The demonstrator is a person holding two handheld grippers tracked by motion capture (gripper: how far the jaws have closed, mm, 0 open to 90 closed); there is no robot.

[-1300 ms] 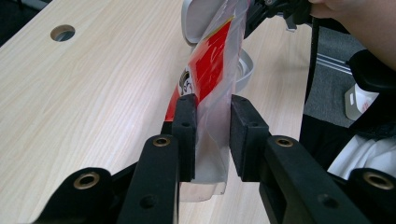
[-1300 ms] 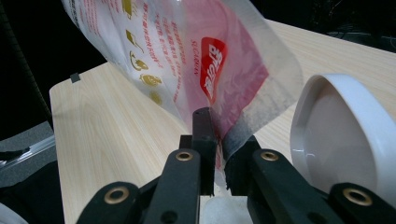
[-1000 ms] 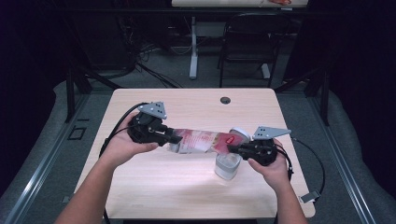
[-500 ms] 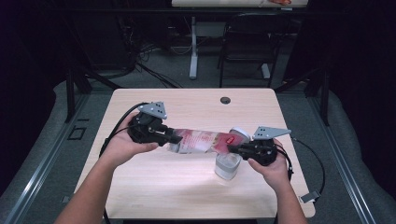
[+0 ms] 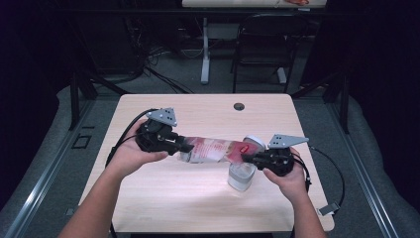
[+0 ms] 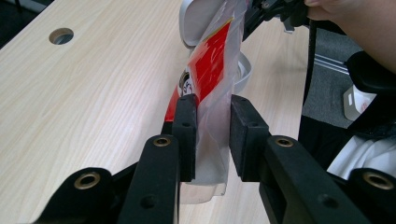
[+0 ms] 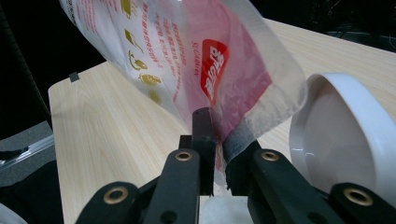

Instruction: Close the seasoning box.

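A clear plastic bag (image 5: 213, 149) with red and white print hangs stretched level above the wooden table (image 5: 188, 203), held at both ends. My left gripper (image 5: 184, 147) is shut on its left end; in the left gripper view the pads (image 6: 187, 121) stand on either side of the film (image 6: 210, 65). My right gripper (image 5: 246, 158) is shut on the bag's other end (image 7: 187, 51), pads close together on a pinched fold. Right under that end stands a translucent jar (image 5: 241, 176) with its white hinged lid (image 5: 254, 142) flipped open; the lid (image 7: 345, 140) sits just right of the right gripper (image 7: 219, 126).
A round cable hole (image 5: 239, 106) lies near the table's far edge. Cables trail from both grippers off the table's sides. A small white device (image 5: 327, 209) lies by the table's right front corner. A black chair (image 5: 262, 44) and a desk leg stand beyond the table.
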